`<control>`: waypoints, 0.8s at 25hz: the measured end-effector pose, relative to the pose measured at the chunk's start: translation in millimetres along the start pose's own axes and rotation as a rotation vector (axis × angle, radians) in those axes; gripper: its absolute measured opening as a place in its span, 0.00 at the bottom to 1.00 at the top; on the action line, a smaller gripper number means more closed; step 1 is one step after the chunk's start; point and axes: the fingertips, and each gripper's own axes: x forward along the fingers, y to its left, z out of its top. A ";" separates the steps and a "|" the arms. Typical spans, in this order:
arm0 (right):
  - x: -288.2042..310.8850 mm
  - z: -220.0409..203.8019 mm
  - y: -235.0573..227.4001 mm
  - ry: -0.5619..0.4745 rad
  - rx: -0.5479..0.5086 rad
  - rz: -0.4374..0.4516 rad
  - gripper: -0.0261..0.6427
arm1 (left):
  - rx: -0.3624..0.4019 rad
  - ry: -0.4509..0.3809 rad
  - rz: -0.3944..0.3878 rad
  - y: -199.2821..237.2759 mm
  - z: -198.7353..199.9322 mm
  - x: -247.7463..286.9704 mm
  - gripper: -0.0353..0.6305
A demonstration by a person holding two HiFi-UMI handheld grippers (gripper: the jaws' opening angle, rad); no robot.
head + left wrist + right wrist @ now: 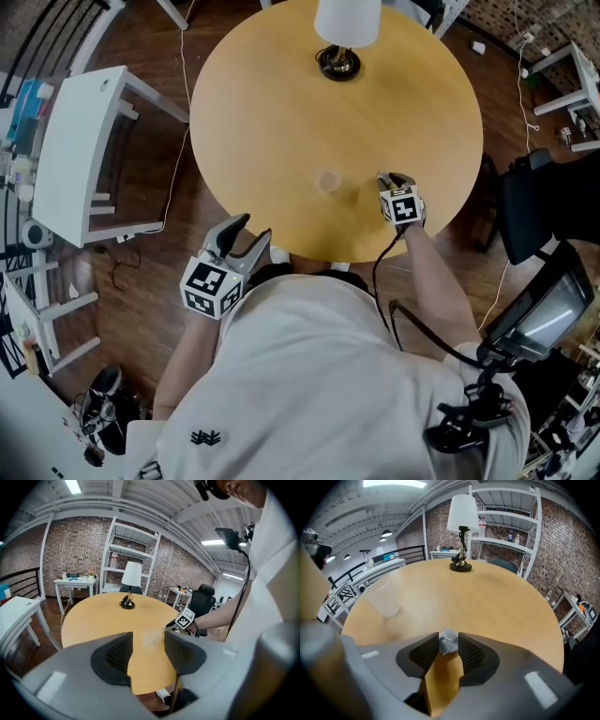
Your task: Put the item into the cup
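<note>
A small crumpled grey item point(448, 641) sits right between the fingertips of my right gripper point(449, 644). It fills the narrow gap, and the pads do not visibly squeeze it. The right gripper point(394, 181) is low over the round wooden table point(281, 112), near its front right edge. A clear plastic cup point(383, 598) stands upright on the table to the left of this gripper, faint in the head view point(328, 182). My left gripper point(246, 236) hangs off the table's front edge, open with nothing between its pads point(183, 651).
A lamp with a white shade point(345, 37) stands at the table's far side. A white side table point(89, 155) is on the floor to the left, and a black office chair point(534, 202) to the right. Cables run across the wooden floor.
</note>
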 end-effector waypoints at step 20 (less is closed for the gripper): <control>-23.1 6.7 7.8 -0.013 -0.036 -0.026 0.11 | 0.000 -0.039 -0.027 0.5 0.7 4.4 0.32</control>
